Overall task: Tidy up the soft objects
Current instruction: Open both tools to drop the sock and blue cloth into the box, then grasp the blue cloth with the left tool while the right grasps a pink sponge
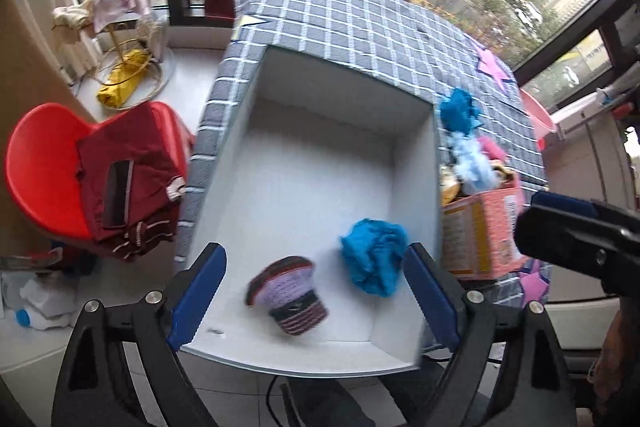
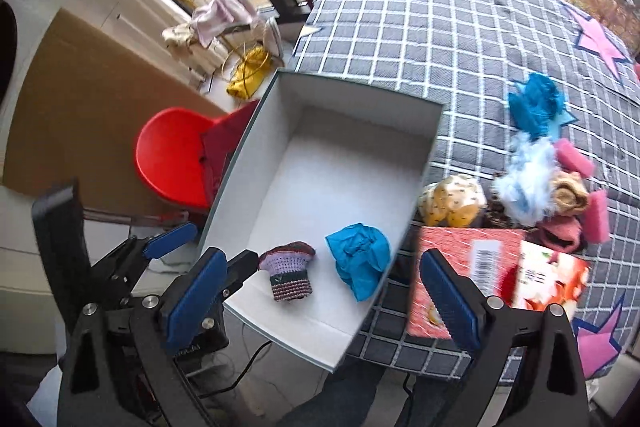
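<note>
Hovering above a shallow white cardboard box (image 1: 320, 163) that overhangs the near edge of the tabletop, both grippers stand empty. The tabletop wears a grey cloth with a white grid and pink stars (image 2: 460, 39). Two soft things already lie on the box floor near its front wall: a small knitted purple hat with a dark striped band (image 1: 286, 295) and, just beside it, a crumpled bright blue cloth (image 1: 374, 255); my reading is that the box is where the soft things are gathered. The rest wait in a loose heap toward the right edge of the tabletop: another blue cloth (image 2: 534, 105), a pale blue fluffy piece (image 2: 524, 183), pink foam pieces (image 2: 574, 157), and a yellow dotted cloth (image 2: 452, 199), behind a pink printed carton (image 2: 496, 291). The left gripper (image 1: 316, 303) has its jaws spread wide, released, nothing between them though the hat shows below. The right gripper (image 2: 324, 299) is likewise wide open and touches nothing.
</note>
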Action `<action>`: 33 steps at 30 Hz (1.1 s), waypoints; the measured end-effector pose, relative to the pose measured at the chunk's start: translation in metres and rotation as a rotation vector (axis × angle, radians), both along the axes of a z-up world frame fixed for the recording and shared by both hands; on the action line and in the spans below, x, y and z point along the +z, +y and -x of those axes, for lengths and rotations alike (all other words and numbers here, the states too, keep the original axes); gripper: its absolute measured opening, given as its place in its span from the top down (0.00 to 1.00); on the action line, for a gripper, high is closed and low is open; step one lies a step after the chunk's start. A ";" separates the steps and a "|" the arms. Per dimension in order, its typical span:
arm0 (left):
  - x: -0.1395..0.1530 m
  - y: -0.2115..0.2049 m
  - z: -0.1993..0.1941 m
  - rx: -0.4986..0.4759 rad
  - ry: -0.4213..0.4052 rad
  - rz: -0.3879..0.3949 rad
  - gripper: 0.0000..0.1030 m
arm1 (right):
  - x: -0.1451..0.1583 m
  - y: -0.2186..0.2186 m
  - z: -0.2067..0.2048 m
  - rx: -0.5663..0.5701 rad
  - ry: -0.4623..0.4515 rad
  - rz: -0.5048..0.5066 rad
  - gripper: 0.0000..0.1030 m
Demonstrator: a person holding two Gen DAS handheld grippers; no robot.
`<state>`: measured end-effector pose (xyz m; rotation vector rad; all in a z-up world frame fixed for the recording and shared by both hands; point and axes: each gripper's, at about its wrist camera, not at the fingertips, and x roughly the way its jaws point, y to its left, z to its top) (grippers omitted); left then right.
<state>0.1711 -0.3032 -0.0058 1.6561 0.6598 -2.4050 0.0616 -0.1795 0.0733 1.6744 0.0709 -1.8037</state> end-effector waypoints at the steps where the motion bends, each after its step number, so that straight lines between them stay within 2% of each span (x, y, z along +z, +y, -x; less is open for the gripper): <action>1: 0.003 0.002 0.004 -0.010 0.000 -0.004 0.11 | 0.004 0.006 0.003 -0.018 -0.001 0.003 0.05; 6: 0.020 0.025 0.034 -0.093 0.003 -0.020 0.11 | 0.020 0.057 0.021 -0.145 -0.006 0.013 0.05; 10: 0.030 0.050 0.064 -0.155 0.000 -0.018 0.11 | 0.020 0.117 0.044 -0.289 0.007 -0.021 0.05; 14: 0.031 0.076 0.097 -0.176 -0.040 -0.019 0.11 | -0.006 0.185 0.068 -0.457 -0.037 -0.089 0.05; 19: 0.031 0.106 0.145 -0.155 -0.100 -0.041 0.11 | -0.056 0.247 0.093 -0.558 -0.115 -0.181 0.05; 25: 0.014 0.136 0.216 -0.136 -0.179 0.002 0.11 | -0.118 0.278 0.122 -0.527 -0.158 -0.291 0.05; 33: -0.046 0.173 0.297 -0.145 -0.326 0.094 0.11 | -0.189 0.269 0.160 -0.394 -0.206 -0.347 0.05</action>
